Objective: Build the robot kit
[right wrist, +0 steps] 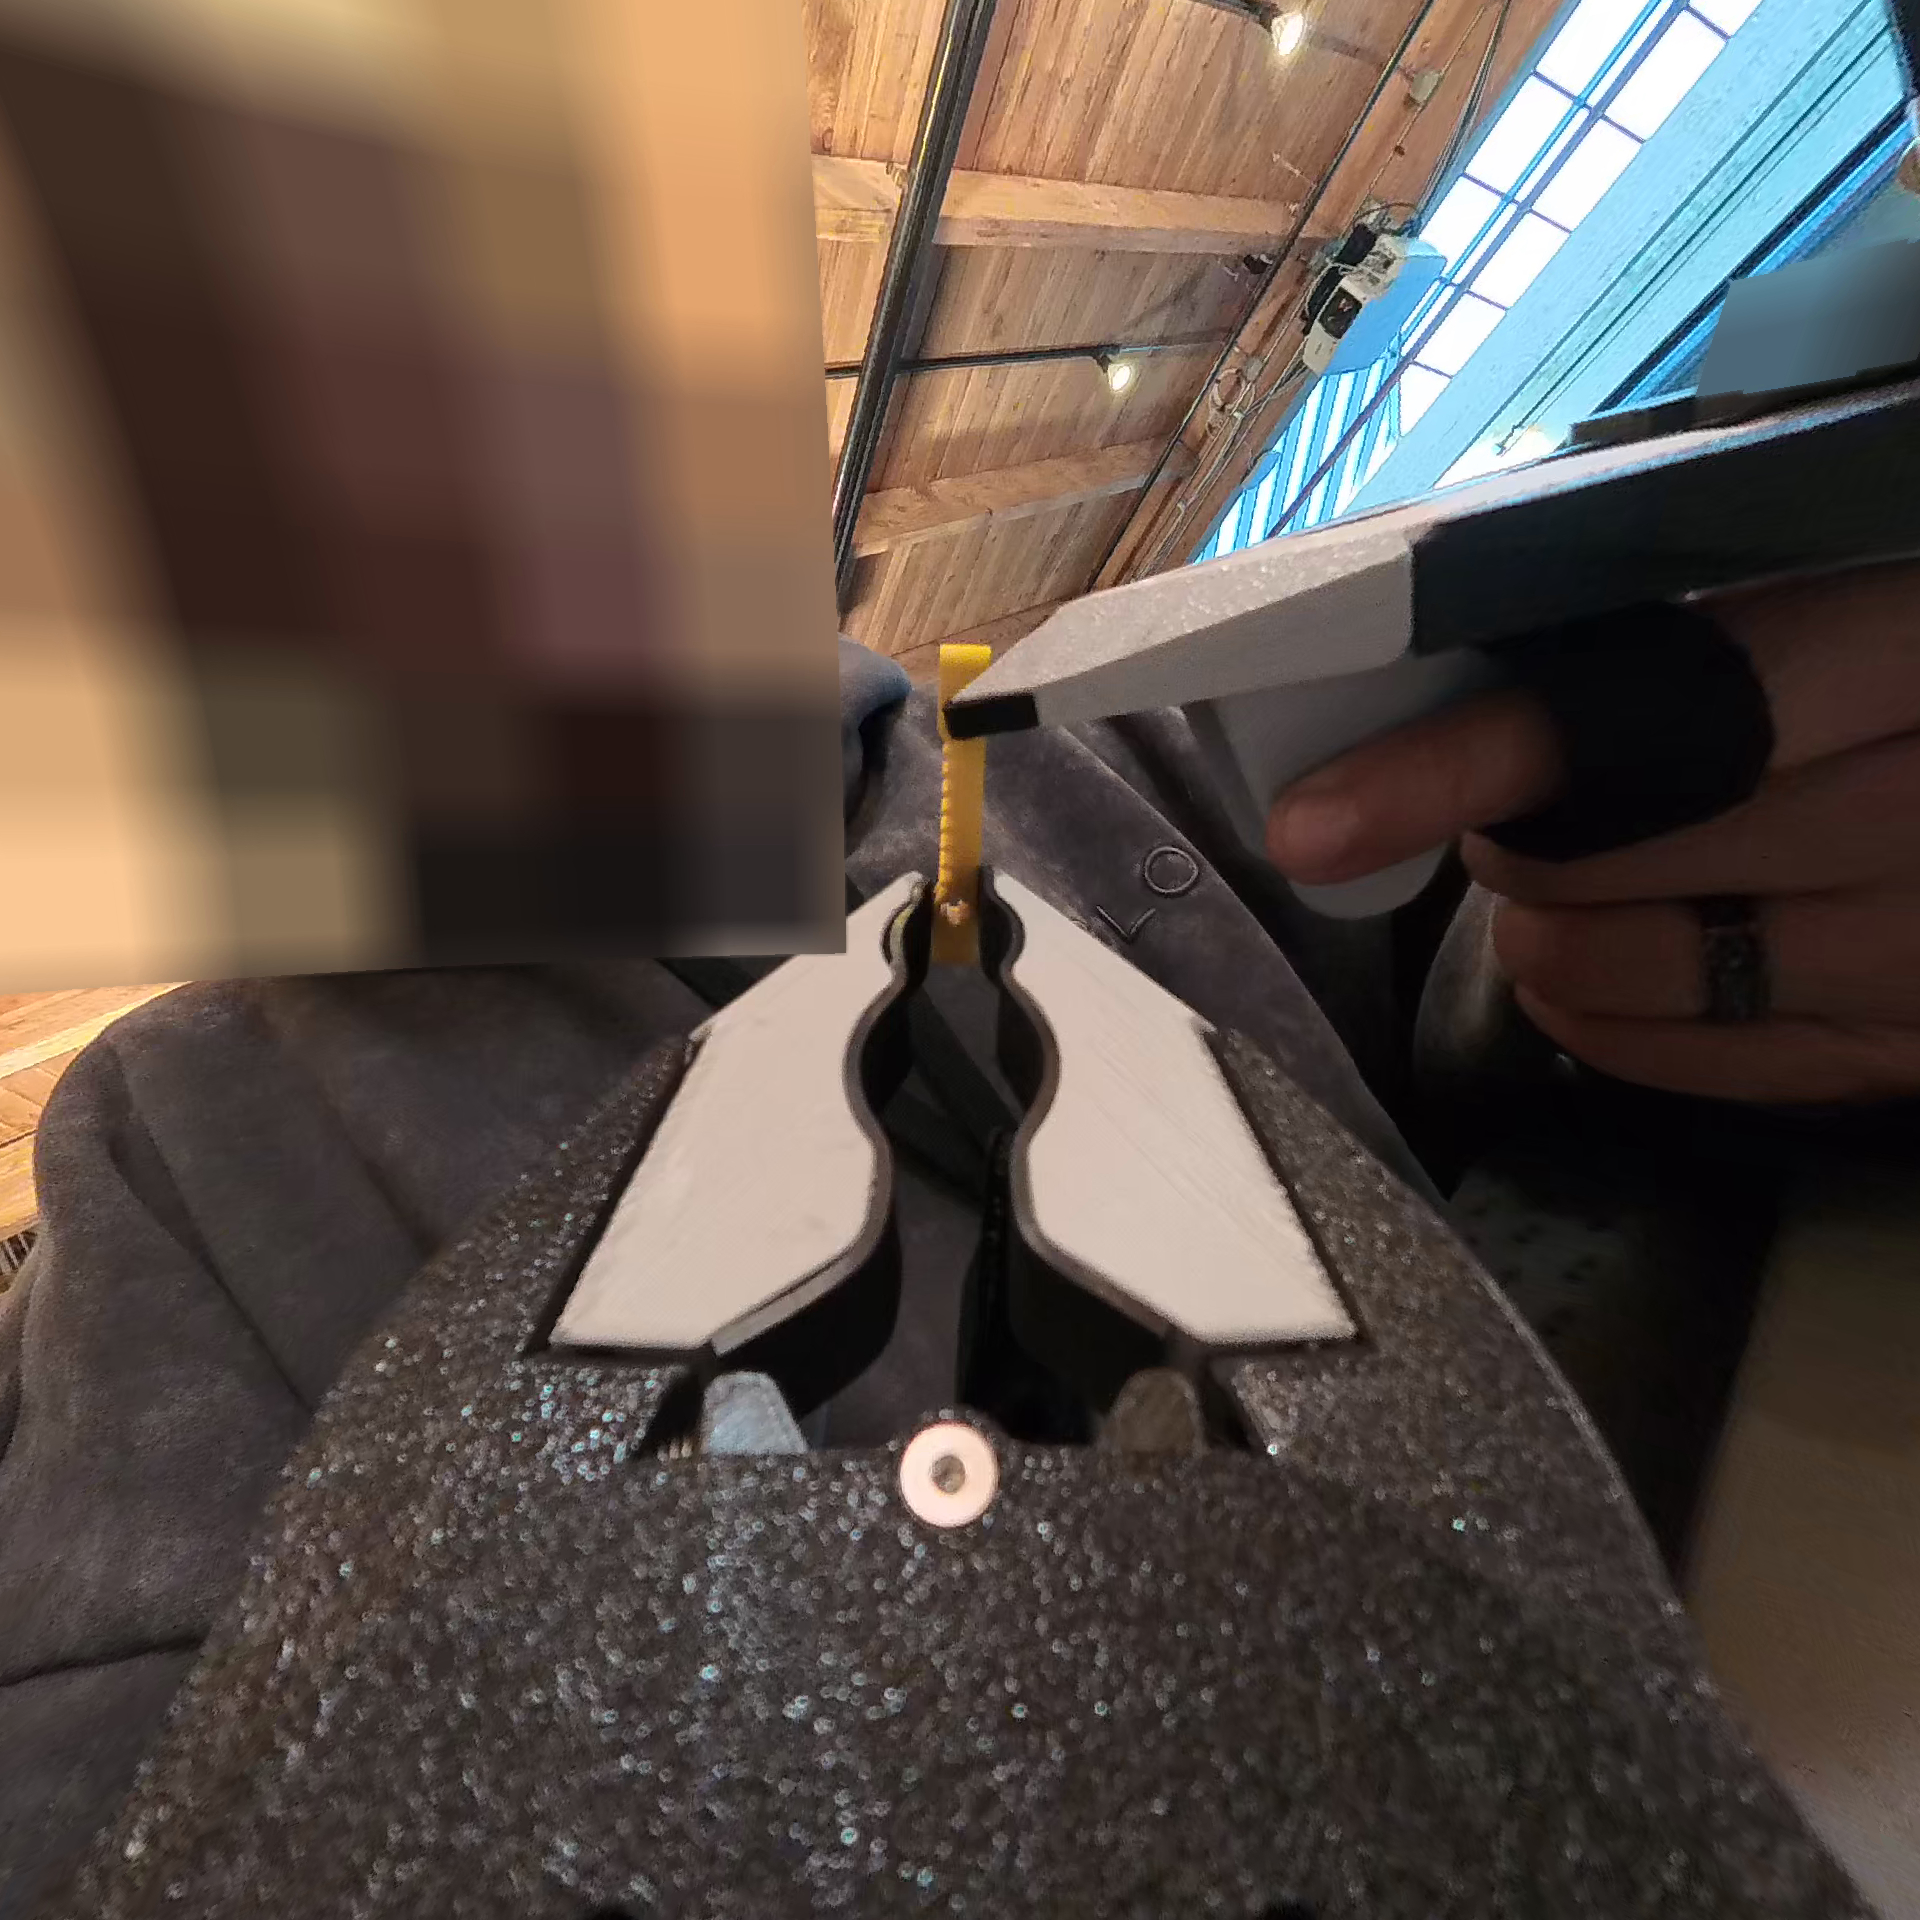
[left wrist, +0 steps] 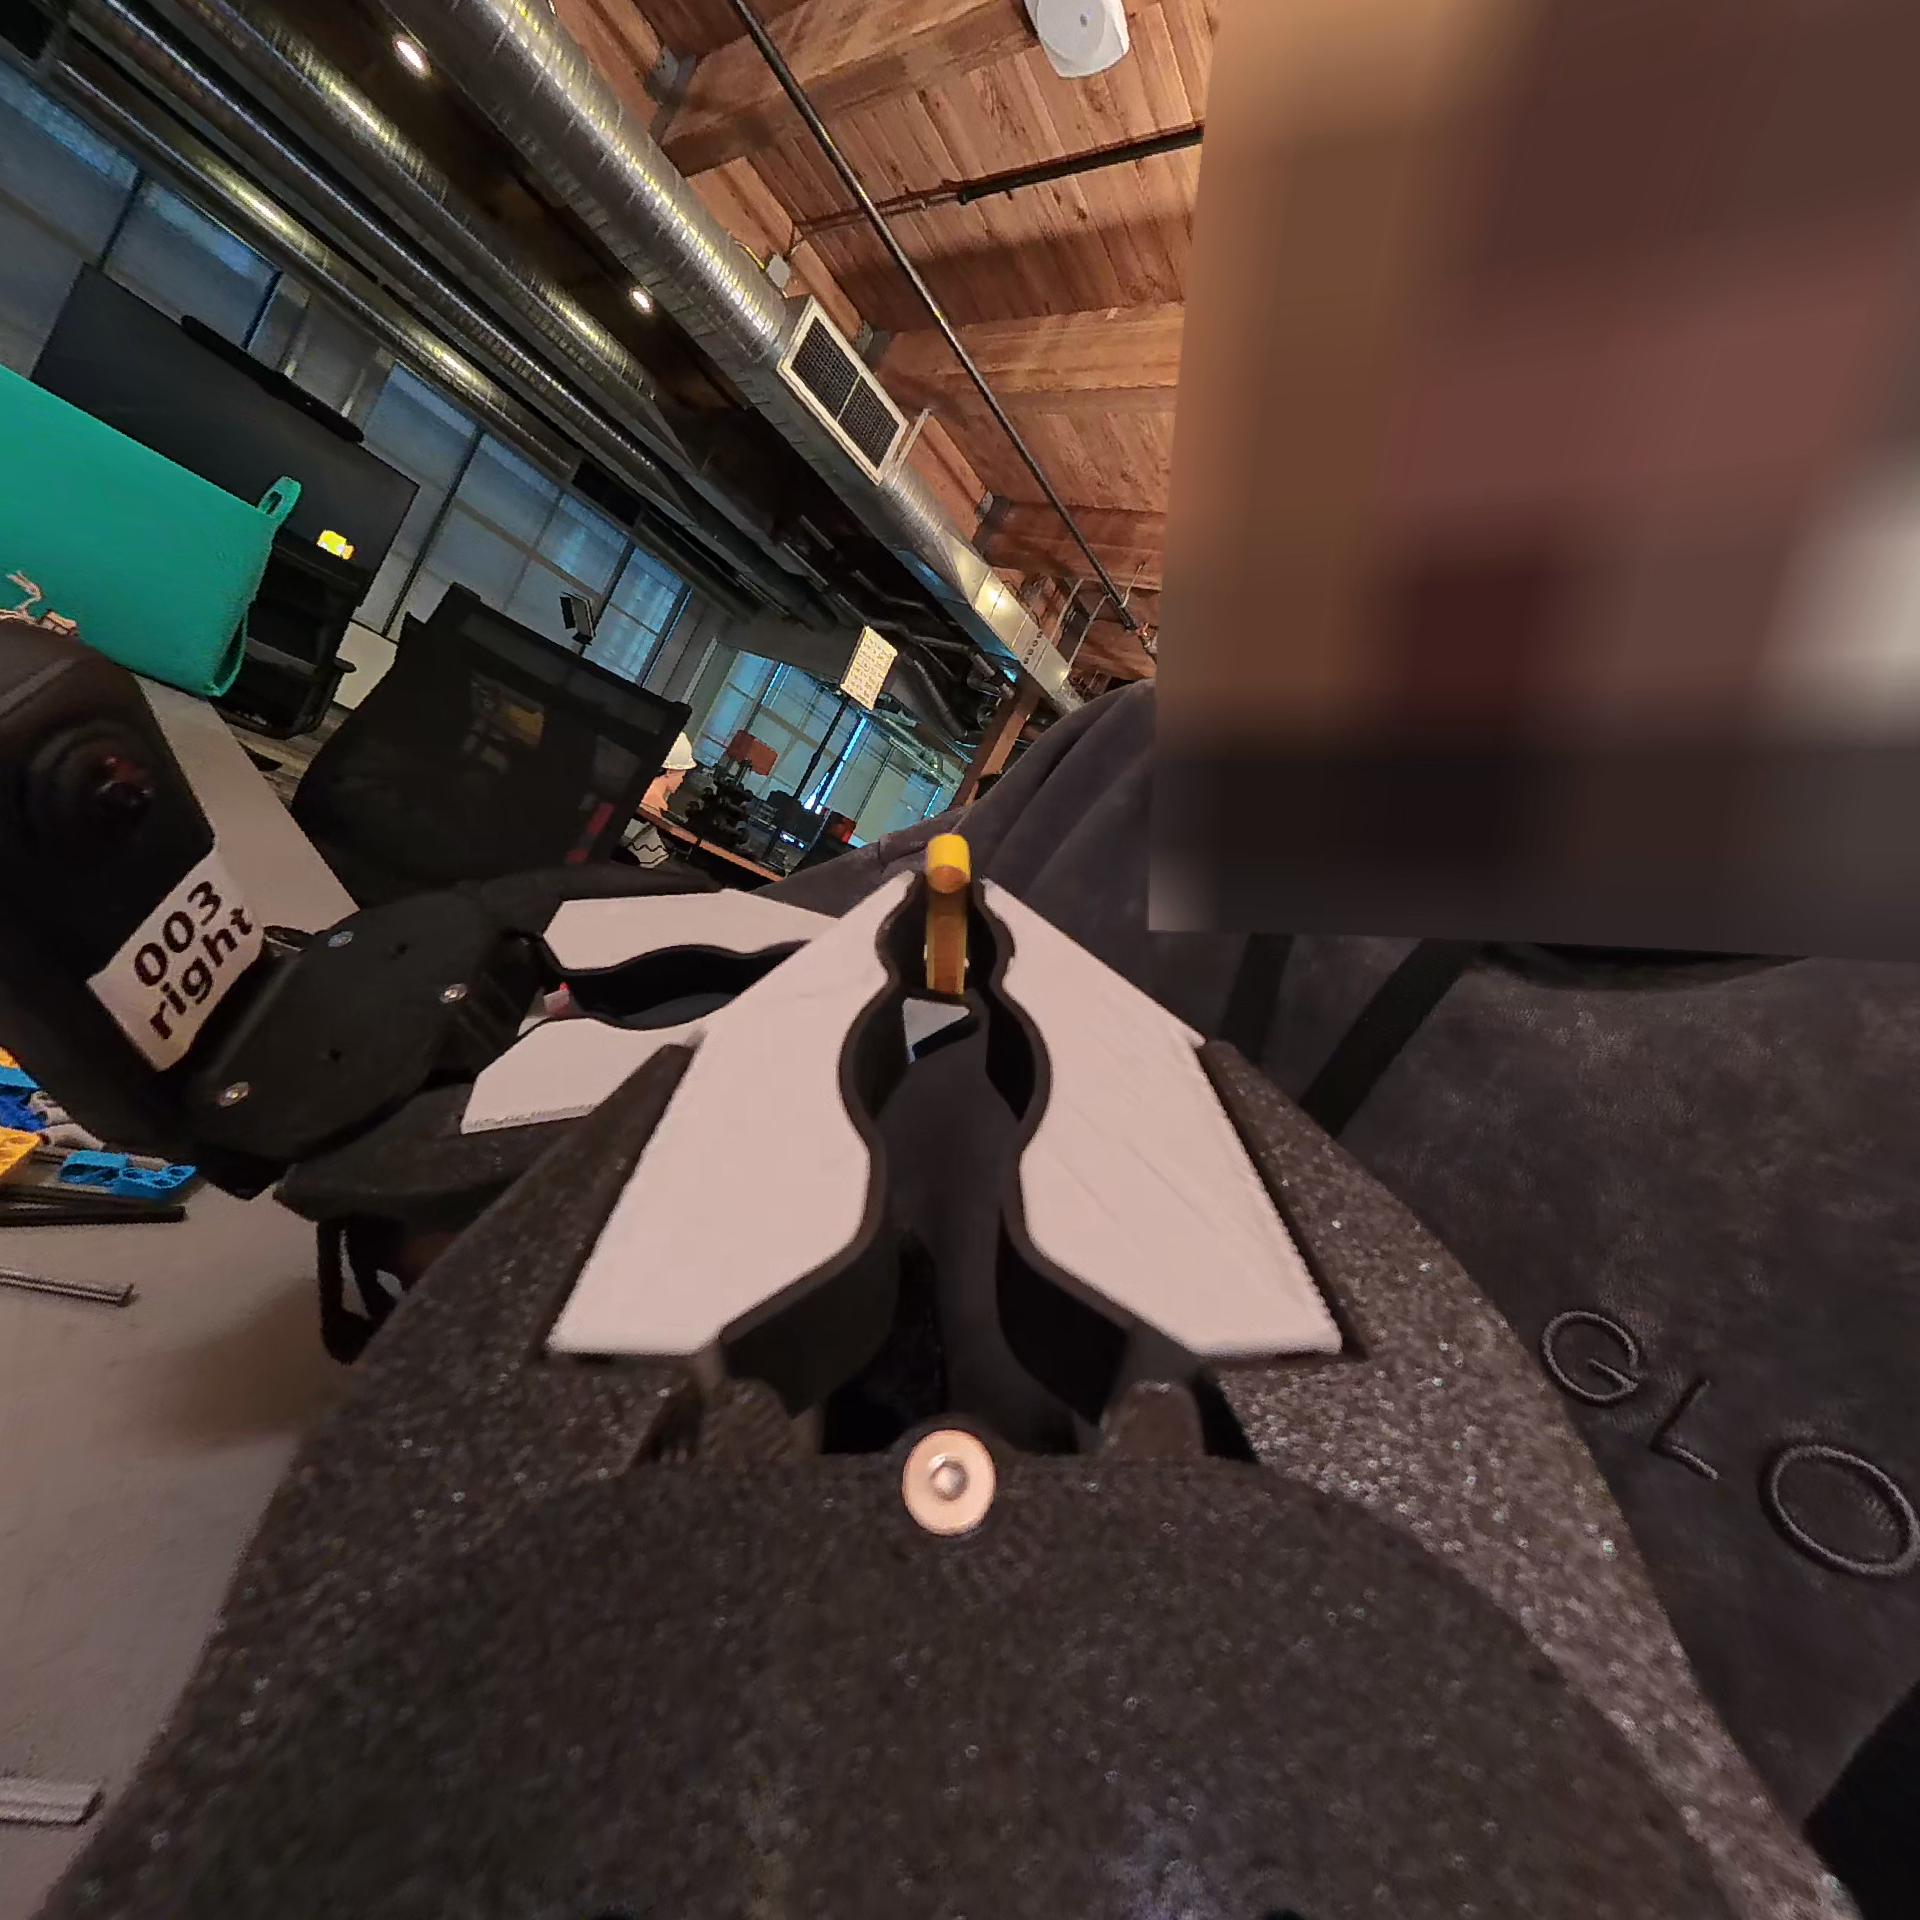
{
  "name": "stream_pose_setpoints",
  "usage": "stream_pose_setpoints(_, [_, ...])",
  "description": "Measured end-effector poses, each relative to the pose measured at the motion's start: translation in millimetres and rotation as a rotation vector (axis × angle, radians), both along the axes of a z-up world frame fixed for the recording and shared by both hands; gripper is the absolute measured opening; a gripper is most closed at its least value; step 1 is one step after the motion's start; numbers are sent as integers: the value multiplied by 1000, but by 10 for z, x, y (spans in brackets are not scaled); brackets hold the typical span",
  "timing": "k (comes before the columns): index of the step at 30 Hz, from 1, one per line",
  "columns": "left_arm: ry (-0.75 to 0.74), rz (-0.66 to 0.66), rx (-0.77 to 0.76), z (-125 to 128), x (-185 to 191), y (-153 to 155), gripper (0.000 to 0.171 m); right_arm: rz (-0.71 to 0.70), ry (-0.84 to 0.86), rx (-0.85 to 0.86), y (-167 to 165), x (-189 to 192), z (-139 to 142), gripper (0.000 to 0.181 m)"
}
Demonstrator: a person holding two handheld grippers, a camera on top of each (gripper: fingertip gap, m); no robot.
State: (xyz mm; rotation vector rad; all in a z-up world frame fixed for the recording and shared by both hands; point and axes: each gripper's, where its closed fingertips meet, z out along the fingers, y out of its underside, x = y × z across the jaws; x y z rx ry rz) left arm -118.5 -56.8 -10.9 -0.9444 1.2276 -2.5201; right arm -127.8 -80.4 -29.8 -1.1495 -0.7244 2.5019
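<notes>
left gripper (left wrist: 943, 914) pinches yellow strip (left wrist: 945, 925) | right gripper (right wrist: 954, 920) pinches its other end | risk: opposed pull could snap or slip it

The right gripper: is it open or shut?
Shut: the right gripper pinches the yellow toothed strip between its tips.

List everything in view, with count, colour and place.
Yellow toothed strip: one, yellow, upright, gripped at both ends.
Building pieces: several, blue and yellow, left table edge.
Table: one, pale, lower left.
Green mat: one, rolled, far left.
Duct: one, silver, under wooden ceiling.
Sweatshirt: one, dark grey, behind both grippers.
Right gripper: one, black and white, shut on strip's lower end.
Left gripper: one, same colours, shut on strip's top.
Hand: one, holding left gripper.
</notes>
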Motion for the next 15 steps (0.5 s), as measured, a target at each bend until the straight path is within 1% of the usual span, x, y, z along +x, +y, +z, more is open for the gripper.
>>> stream_pose_setpoints(7, [-9, -4, -7, 15, -23, -3, 6, -1, -2, -5, 10, 9, -17, 8])
stream_pose_setpoints(10, [-10, -7, 4, 16, -30, -17, 6, -20, -14, 20, 4, 0, -25, 7])
stream_pose_setpoints(13, [4, -16, 5, -2, -22, -23, 6, -69, -46, 78, 3, -14, -54, 7])
stream_pose_setpoints(15, [45, 21, 20, -43, 40, 4, 7, -162, -127, 151, 34, 7, -111, 7])
